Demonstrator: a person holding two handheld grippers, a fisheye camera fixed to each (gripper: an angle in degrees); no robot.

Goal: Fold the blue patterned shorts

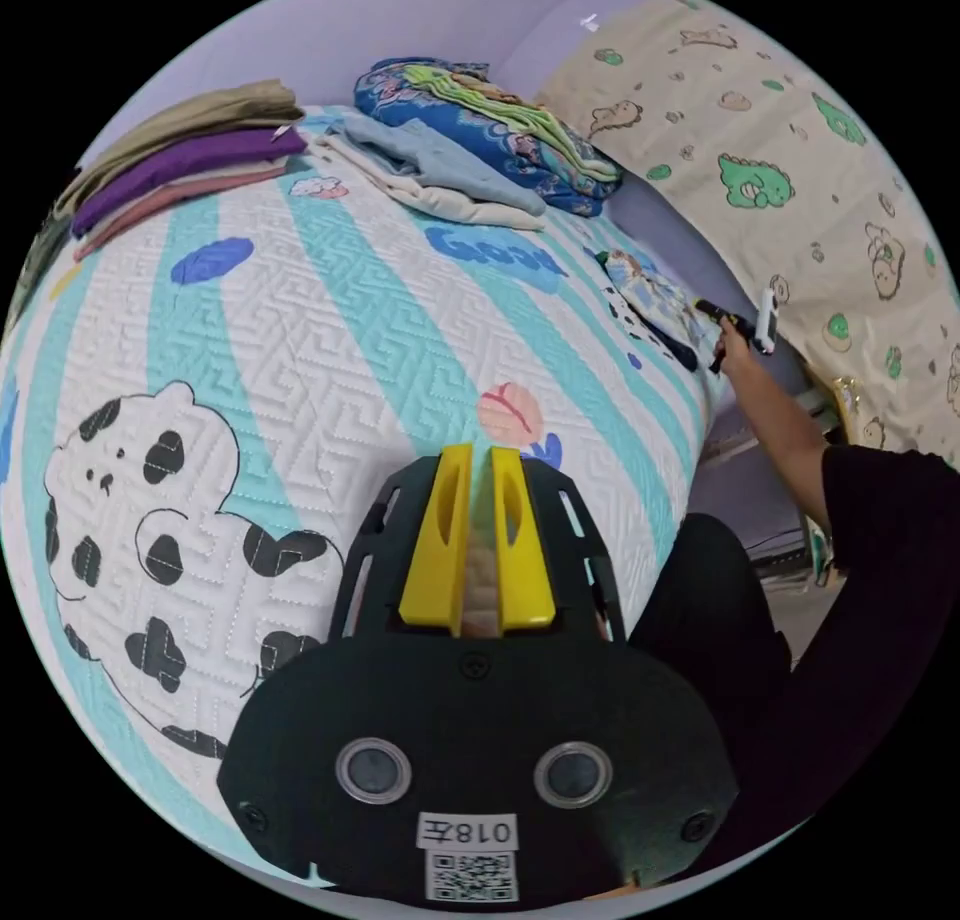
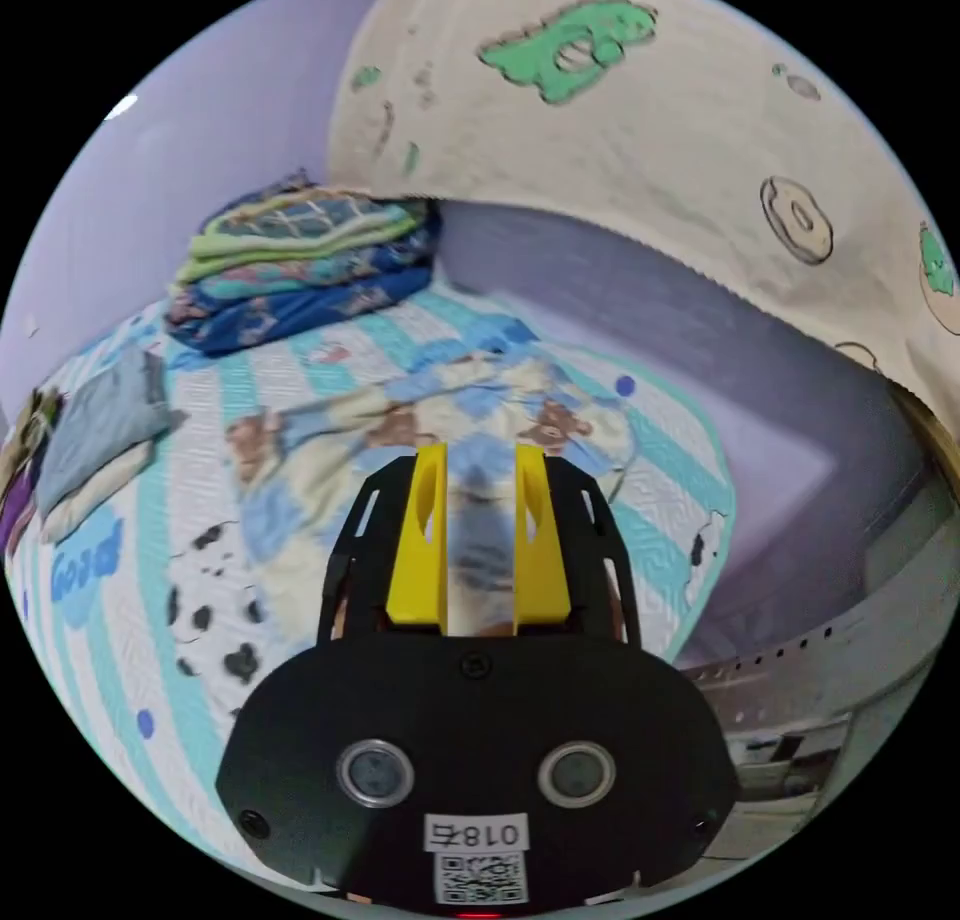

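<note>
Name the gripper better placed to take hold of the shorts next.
Right. The right gripper is at the blue patterned shorts, jaws apart; the left gripper sits over bare quilt, farther away.

A broad stretch of the striped quilt [image 1: 330,340] lies bare ahead of the left gripper [image 1: 480,460], open to pass over as far as the far edge. There, three stacks stand in a row: folded purple and tan clothes [image 1: 190,150], a pale blue and cream pile [image 1: 440,170], and a blue patterned bundle [image 1: 490,120] against the wall. On the right side the dinosaur-print curtain [image 2: 700,110] hangs close beside the bed, narrowing the room near the blue patterned shorts [image 2: 420,410].
</note>
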